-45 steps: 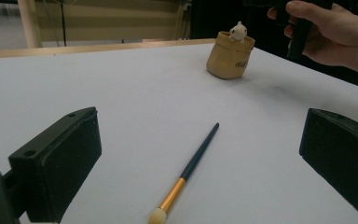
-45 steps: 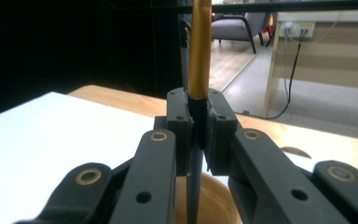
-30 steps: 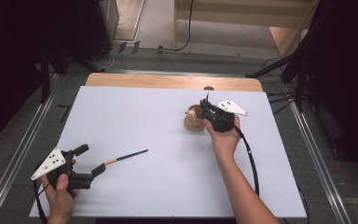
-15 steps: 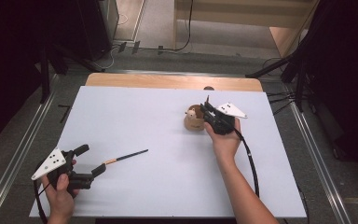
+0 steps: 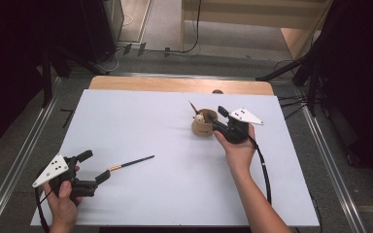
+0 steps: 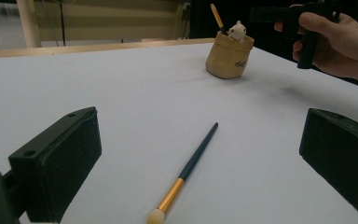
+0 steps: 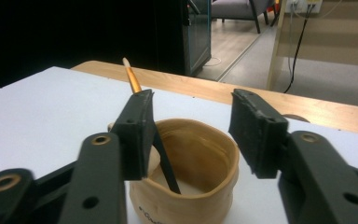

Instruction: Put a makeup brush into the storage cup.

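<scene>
Left gripper (image 5: 90,167) is sitting spread near the table's (image 5: 141,204) front-left corner, the loose brush (image 6: 186,171) lying flat just ahead, bristles nearest it, handle pointing toward the cup (image 5: 203,124). Farther back, near the rear edge, right gripper (image 7: 191,133) has just been opening above the cup; nothing is between its jaws, and the second brush (image 7: 142,109) is leaning inside, bristles up: likely just delivered.

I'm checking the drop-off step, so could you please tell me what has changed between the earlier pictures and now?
The right gripper has just been opening its jaws above the tan cup, letting go of the brush, which now stands in it. The left gripper, open, and the second brush on the table stayed as they were.
</scene>
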`<state>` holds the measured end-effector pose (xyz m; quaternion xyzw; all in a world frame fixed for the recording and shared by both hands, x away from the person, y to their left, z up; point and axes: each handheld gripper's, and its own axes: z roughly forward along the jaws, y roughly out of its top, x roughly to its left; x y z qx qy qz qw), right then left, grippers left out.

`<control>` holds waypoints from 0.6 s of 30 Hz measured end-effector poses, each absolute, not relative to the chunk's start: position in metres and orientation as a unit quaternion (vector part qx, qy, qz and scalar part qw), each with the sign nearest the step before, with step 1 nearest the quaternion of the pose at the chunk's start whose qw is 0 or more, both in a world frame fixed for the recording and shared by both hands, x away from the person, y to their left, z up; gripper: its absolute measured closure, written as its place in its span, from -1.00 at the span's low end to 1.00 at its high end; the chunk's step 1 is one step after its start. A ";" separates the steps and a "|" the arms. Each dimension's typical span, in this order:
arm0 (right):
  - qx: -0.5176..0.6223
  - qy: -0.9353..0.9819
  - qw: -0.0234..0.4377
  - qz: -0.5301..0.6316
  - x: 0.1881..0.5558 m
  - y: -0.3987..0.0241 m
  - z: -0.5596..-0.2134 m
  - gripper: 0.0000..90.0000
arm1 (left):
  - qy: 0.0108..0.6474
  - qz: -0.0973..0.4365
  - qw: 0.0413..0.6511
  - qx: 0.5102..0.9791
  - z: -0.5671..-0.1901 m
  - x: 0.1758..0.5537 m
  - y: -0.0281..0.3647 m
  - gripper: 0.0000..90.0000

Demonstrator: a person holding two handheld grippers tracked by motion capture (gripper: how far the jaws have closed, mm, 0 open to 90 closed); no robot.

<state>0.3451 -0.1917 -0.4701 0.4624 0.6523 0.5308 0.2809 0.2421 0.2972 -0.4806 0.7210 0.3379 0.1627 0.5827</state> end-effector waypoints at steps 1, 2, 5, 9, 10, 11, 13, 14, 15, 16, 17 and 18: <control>0.460 0.653 0.285 0.530 0.343 -0.193 -0.469 0.03 | 0.338 0.163 0.583 0.721 -0.481 0.242 0.297 -1.00; 0.458 0.653 0.289 0.530 0.341 -0.193 -0.469 -0.02 | 0.338 0.163 0.583 0.721 -0.481 0.242 0.297 -1.00; 0.455 0.649 0.295 0.535 0.333 -0.197 -0.467 -0.17 | 0.337 0.163 0.582 0.722 -0.481 0.242 0.297 -1.00; 0.450 0.648 0.294 0.540 0.325 -0.202 -0.467 -0.28 | 0.337 0.163 0.582 0.722 -0.481 0.242 0.297 -1.00; 0.450 0.647 0.293 0.541 0.323 -0.204 -0.467 -0.29 | 0.336 0.163 0.582 0.723 -0.481 0.242 0.297 -1.00; 0.449 0.644 0.292 0.546 0.320 -0.206 -0.467 -0.31 | 0.335 0.163 0.581 0.723 -0.481 0.242 0.297 -1.00; 0.455 0.641 0.278 0.552 0.318 -0.211 -0.466 -0.39 | 0.334 0.163 0.582 0.723 -0.480 0.242 0.297 -1.00; 0.458 0.633 0.275 0.560 0.315 -0.214 -0.466 -0.39 | 0.334 0.164 0.581 0.723 -0.481 0.242 0.297 -1.00; 0.459 0.627 0.273 0.567 0.313 -0.217 -0.466 -0.39 | 0.334 0.164 0.581 0.724 -0.481 0.242 0.297 -1.00; 0.461 0.623 0.273 0.569 0.311 -0.219 -0.466 -0.39 | 0.334 0.164 0.581 0.724 -0.481 0.242 0.297 -1.00; 0.461 0.618 0.273 0.575 0.308 -0.223 -0.465 -0.40 | 0.334 0.165 0.580 0.724 -0.480 0.242 0.296 -1.00; 0.462 0.616 0.273 0.577 0.306 -0.224 -0.465 -0.42 | 0.334 0.164 0.580 0.724 -0.481 0.242 0.296 -1.00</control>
